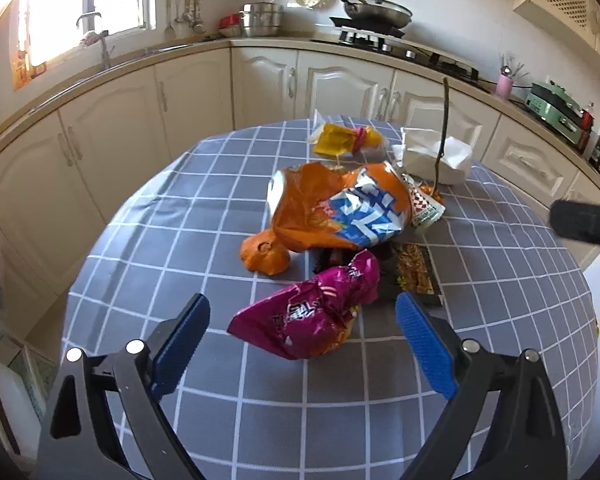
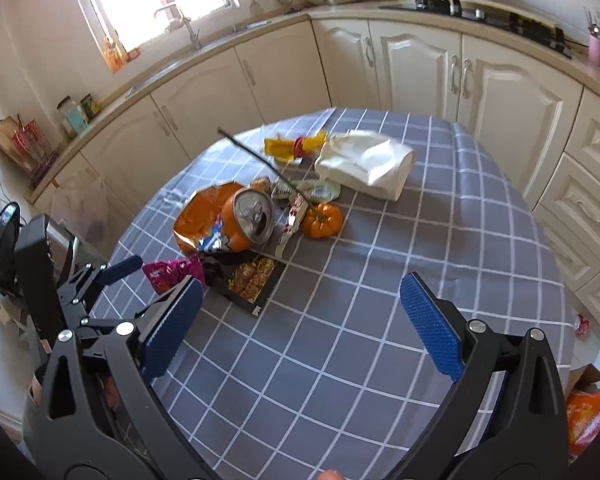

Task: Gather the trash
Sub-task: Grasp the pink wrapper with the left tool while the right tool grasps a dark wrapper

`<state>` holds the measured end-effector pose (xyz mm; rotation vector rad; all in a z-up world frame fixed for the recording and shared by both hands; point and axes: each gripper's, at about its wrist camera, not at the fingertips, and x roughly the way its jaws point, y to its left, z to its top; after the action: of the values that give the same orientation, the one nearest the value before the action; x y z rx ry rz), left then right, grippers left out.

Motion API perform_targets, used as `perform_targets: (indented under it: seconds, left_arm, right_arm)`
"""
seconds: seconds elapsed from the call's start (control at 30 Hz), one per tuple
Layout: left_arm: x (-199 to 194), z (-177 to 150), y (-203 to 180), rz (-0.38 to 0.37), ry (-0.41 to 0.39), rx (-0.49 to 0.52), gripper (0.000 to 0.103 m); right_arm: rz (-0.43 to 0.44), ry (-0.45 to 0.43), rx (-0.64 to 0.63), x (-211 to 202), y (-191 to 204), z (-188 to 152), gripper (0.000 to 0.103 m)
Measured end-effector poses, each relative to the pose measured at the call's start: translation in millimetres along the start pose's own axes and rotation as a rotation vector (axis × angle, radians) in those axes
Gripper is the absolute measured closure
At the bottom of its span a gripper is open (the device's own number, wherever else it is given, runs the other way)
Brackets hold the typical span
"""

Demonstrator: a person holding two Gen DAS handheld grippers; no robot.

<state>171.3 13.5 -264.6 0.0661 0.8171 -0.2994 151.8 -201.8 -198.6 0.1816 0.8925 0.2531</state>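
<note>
The left gripper (image 1: 302, 312) is hovering with its fingers (image 1: 426, 344) spread wide and empty, the magenta wrapper (image 1: 312, 312) lying between them on the surface (image 1: 148, 216). The right gripper (image 2: 300, 312) is also holding its fingers spread, over bare checked cloth, well apart from the pile. Beyond the wrapper the trash is sitting clustered: orange bag (image 1: 340, 208), dark packet (image 1: 416, 268), can (image 2: 252, 216), tissue (image 1: 436, 156). This looks like the first pickup: the left likely needs to lower, close on the crinkly wrapper, then lift.
</note>
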Motion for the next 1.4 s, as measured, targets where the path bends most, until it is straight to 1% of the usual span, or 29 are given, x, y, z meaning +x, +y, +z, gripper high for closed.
perform_targets:
  seconds: [0.03,0.07,0.1,0.13,0.17,0.2,0.37,0.47,0.6,0.7,0.73,0.77,0.8,0.83,0.87,0.93,1.03,1.1,1.13,1.17,1.27,1.4]
  left_arm:
    - [2,0,1,-0.016,0.002,0.005,0.02]
    - [5,0,2,-0.042,0.015,0.004,0.042]
    - [7,0,4,-0.07,0.03,-0.006,0.058]
    - [7,0,5,-0.094,0.031,-0.021,0.062]
    - [7,0,6,-0.107,0.031,-0.03,0.069]
    - [6,-1,7,-0.113,0.029,-0.037,0.071]
    - [-6,-10,20,-0.077,0.027,-0.075,0.072]
    - [-18,-16,29,-0.054,0.023,-0.105,0.072]
    - [-28,-25,41,-0.036,0.021,-0.146,0.072]
    - [-33,-29,48,-0.034,0.022,-0.176,0.072]
    - [-34,-30,49,-0.031,0.022,-0.179,0.072]
    - [-35,-31,50,-0.029,0.022,-0.182,0.072]
    - [-36,-32,51,-0.03,0.023,-0.187,0.072]
    - [-37,-33,51,-0.032,0.024,-0.189,0.072]
    - [-37,-33,50,-0.034,0.024,-0.189,0.072]
    - [-37,-33,47,-0.036,0.024,-0.187,0.072]
    - [-39,-33,41,-0.042,0.023,-0.179,0.072]
    - [-40,-33,38,-0.041,0.022,-0.178,0.072]
    - [-39,-33,38,-0.04,0.023,-0.179,0.072]
    - [-40,-34,37,-0.036,0.024,-0.179,0.072]
    - [-42,-35,37,-0.03,0.022,-0.188,0.072]
    - [-46,-36,42,-0.009,0.018,-0.204,0.072]
  right_arm:
    - [0.001,0.007,-0.006,3,1,0,0.006]
    - [0.004,0.016,-0.015,7,3,0,0.006]
    - [0.007,0.027,-0.026,12,6,-1,0.006]
    - [0.009,0.038,-0.041,18,9,-2,0.006]
    - [0.008,0.05,-0.057,25,13,-3,0.006]
    - [0.01,0.063,-0.071,32,16,-4,0.006]
    - [0.033,0.116,-0.155,68,38,-7,0.006]
    - [0.034,0.122,-0.206,87,52,-8,0.006]
    - [0.023,0.097,-0.265,104,70,-5,0.006]
    - [-0.022,0.082,-0.327,111,82,-5,0.01]
    - [-0.029,0.075,-0.338,111,83,-5,0.02]
    - [-0.026,0.066,-0.341,108,84,-5,0.041]
    - [-0.022,0.057,-0.332,105,82,-5,0.054]
    - [-0.015,0.059,-0.325,104,81,-3,0.074]
    - [-0.001,0.066,-0.317,103,78,-3,0.078]
    - [0.018,0.078,-0.324,99,74,-4,0.083]
    - [0.041,0.096,-0.323,92,72,-7,0.082]
    - [0.065,0.108,-0.352,90,75,-10,0.064]
    - [0.057,0.102,-0.365,89,77,-12,0.036]
    - [0.039,0.084,-0.387,88,80,-13,0.031]
    - [0.071,0.095,-0.415,93,90,-14,0.031]
    - [0.089,0.097,-0.45,99,105,-13,0.031]
